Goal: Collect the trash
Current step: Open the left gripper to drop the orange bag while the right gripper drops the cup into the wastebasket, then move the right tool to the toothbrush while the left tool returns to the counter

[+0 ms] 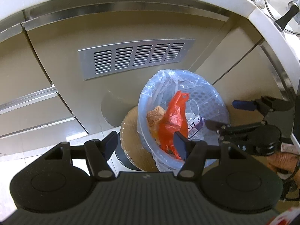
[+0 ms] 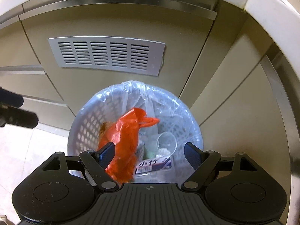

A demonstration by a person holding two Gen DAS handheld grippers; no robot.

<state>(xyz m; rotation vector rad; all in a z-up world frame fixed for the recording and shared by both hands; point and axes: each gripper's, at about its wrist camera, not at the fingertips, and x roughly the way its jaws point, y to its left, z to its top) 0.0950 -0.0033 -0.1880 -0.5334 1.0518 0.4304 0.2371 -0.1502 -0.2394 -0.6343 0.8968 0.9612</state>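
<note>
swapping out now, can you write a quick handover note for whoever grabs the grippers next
Left gripper: jaws open, empty, above the near left rim of the waste basket.
Right gripper: jaws open, empty, over the basket mouth.
Basket stands on the floor against the cabinet, lined with a clear bag. Inside it: orange plastic bag, clear plastic cup, barcoded packet, some brown scraps.
Done: that trash is in the basket.
Left: neither view shows more loose trash; look around. The liner is not yet gathered or tied, if that is wanted.

Beige cabinet fronts point(image 2: 116, 26) w/ metal vent grille point(image 2: 106, 55), steel trim, pale tiled floor point(image 1: 24, 161).
</note>
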